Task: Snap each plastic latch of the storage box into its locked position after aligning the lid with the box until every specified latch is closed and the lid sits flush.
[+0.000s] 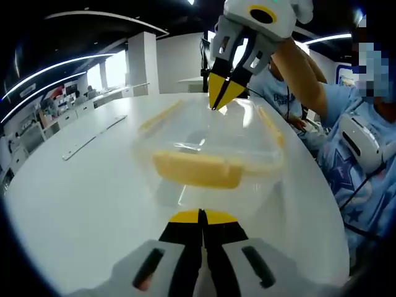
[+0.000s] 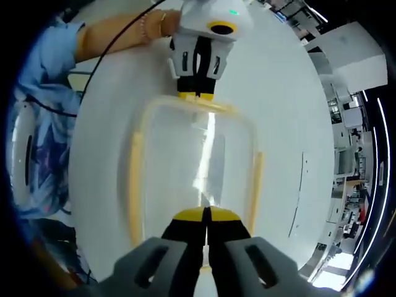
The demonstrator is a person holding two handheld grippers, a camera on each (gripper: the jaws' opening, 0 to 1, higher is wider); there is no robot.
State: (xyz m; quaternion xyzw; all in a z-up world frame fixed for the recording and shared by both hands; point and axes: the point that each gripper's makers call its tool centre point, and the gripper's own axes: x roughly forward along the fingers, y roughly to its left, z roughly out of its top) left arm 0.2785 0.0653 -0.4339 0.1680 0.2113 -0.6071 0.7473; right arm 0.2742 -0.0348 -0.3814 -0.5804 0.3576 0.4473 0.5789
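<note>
Storage box (image 1: 210,145), clear plastic with a lid (image 2: 193,158) already on top and yellow latches along its edges, sat in the middle of a round white table (image 1: 80,204).

In the left gripper view, going left to right, a pale metal strip (image 1: 93,137) lay on the table at 10 o'clock. The left gripper (image 1: 201,216) rose from 6 o'clock with its yellow-tipped jaws pressed together and holding nothing, just short of the near yellow latch (image 1: 198,170), which looked folded down the box's wall. At 12 o'clock the right gripper (image 1: 224,93) pointed down at the far edge, jaws likewise together and empty. A person in a blue shirt (image 1: 359,179) sat at 3 o'clock.

In the right gripper view, yellow side latches ran at 9 o'clock (image 2: 134,185) and 3 o'clock (image 2: 255,185), seemingly still lying level with the lid.

To do this step well, each tip likely needed to push squarely on the middle of a latch while the other gripper steadied the opposite edge, so the light box would not slide or tip. Whether any latch had clicked home could not be told.
</note>
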